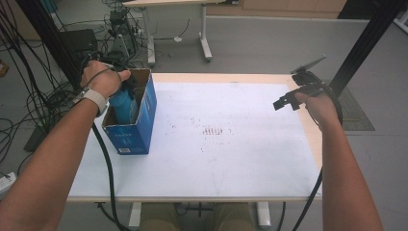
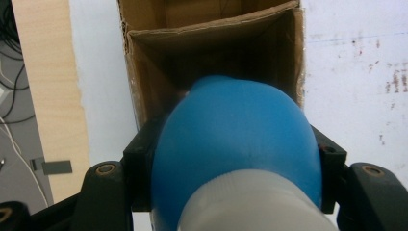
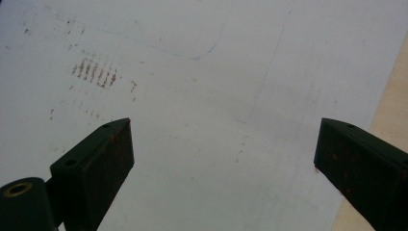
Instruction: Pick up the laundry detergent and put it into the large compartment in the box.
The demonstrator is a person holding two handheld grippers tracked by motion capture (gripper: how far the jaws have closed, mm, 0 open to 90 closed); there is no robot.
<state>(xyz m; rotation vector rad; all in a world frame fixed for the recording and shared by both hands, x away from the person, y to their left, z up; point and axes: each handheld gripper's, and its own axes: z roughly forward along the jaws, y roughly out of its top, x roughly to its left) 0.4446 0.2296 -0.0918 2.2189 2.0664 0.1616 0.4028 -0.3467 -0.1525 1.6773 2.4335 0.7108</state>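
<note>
your left gripper (image 2: 231, 159) is squeezed onto a blue bottle (image 2: 235, 144). its two black jaws press on the bottle's sides, one on each side. the bottle has a round blue body and a pale grey part near the camera in the left gripper view.

in the high view, your left hand (image 1: 100, 77) is up at the far left of the table (image 1: 240, 159). the blue bottle (image 1: 122, 101) hangs from your left gripper (image 1: 126, 89) and goes down into the open top of a box (image 1: 137, 125). the box is blue on the outside and brown cardboard on the inside. it stands upright near the left edge of the table. you can't tell if the bottle touches the bottom of the box.

in the left gripper view, the brown inside of the box (image 2: 211, 53) opens up right behind the bottle.

your right gripper (image 3: 223, 159) is wide open and holds nothing. in the right gripper view its two black jaws are far apart, with the white table top (image 3: 202, 96) between them. some small red-brown marks (image 3: 96, 72) are on the white top.

in the high view, your right hand (image 1: 320, 106) holds the right gripper (image 1: 288, 99) over the far right side of the table, well apart from the box. a black cable (image 1: 108, 168) trails down from your left hand.
</note>
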